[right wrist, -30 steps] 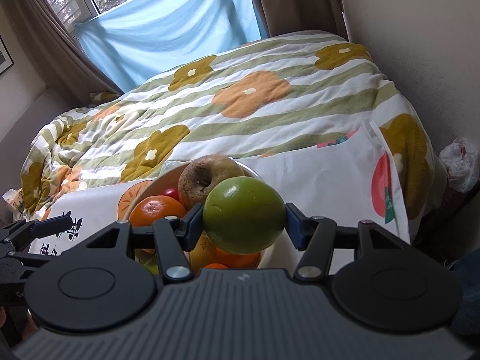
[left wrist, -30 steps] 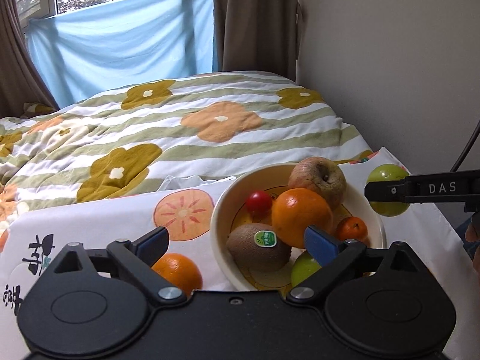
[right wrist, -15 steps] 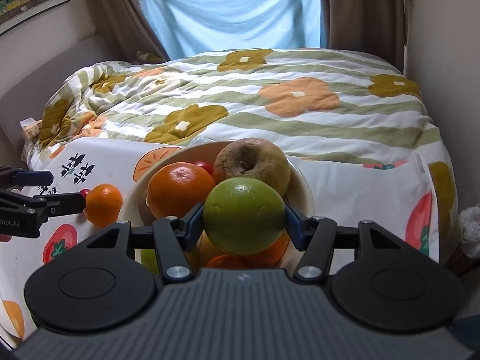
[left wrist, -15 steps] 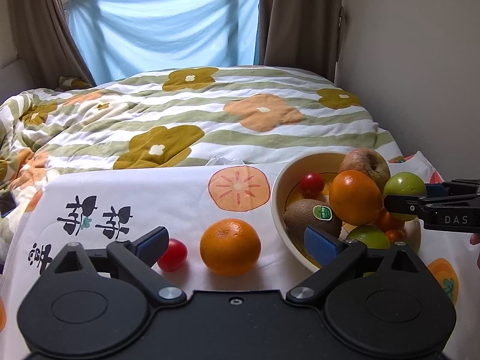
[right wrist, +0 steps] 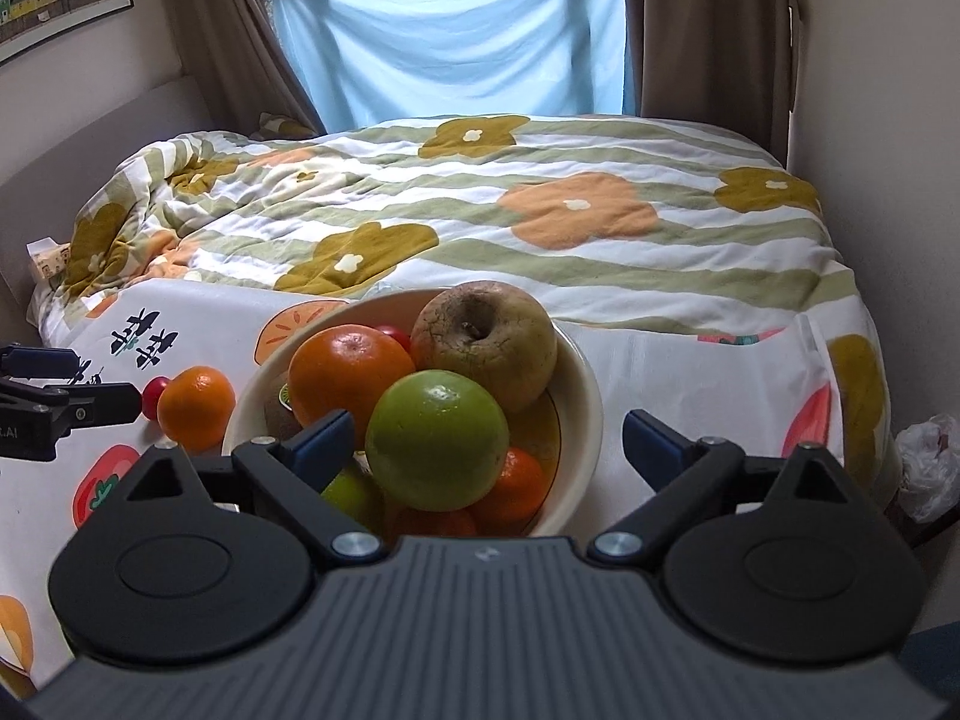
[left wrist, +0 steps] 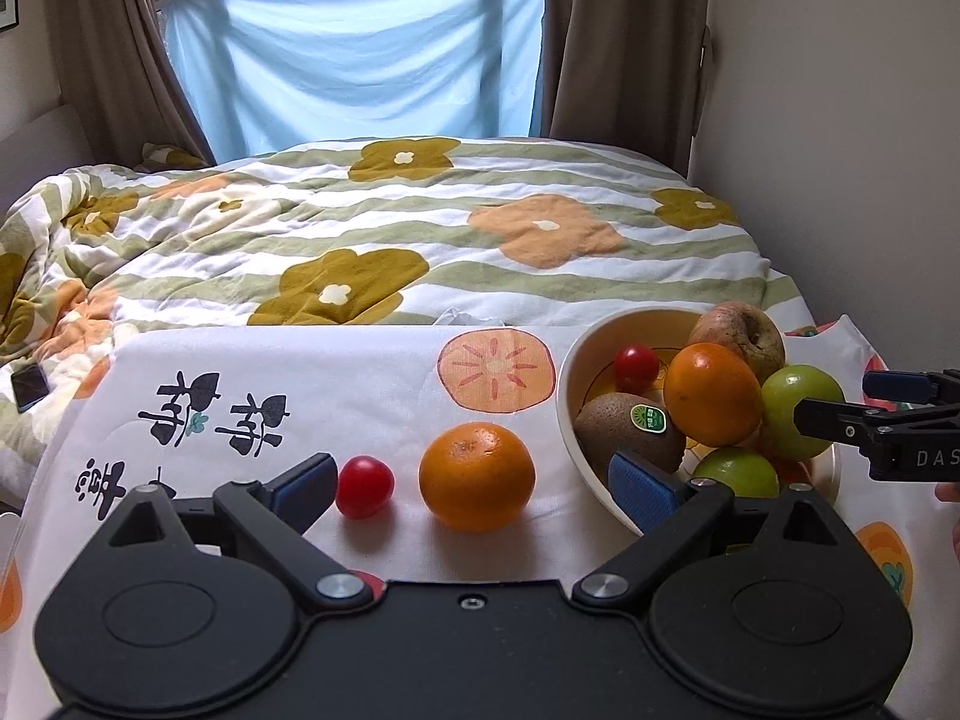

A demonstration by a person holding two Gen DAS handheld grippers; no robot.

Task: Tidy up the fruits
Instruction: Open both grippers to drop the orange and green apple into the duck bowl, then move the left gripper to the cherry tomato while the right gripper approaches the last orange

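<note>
1. The right gripper (right wrist: 480, 438) is opening its jaws; the green apple (right wrist: 438, 438) sits between them untouched, resting on the pile in the bowl (right wrist: 585, 414).
2. Judged best: back the right gripper straight out toward 6 o'clock, not nudging the apple off the heap.
3. The left gripper (left wrist: 474, 480) stands wide and empty, with an orange (left wrist: 477, 477) and a cherry tomato (left wrist: 365, 486) lying on the cloth between its fingers.
4. Outside the bowl: one orange, one tomato. Inside, visibly: one brown apple, two green apples, one kiwi, one large orange, one tomato; smaller oranges partly hidden.

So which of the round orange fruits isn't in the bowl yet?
The orange mandarin lying on the printed tablecloth, beside the small red tomato. The other orange fruits sit piled inside the cream bowl.
</note>
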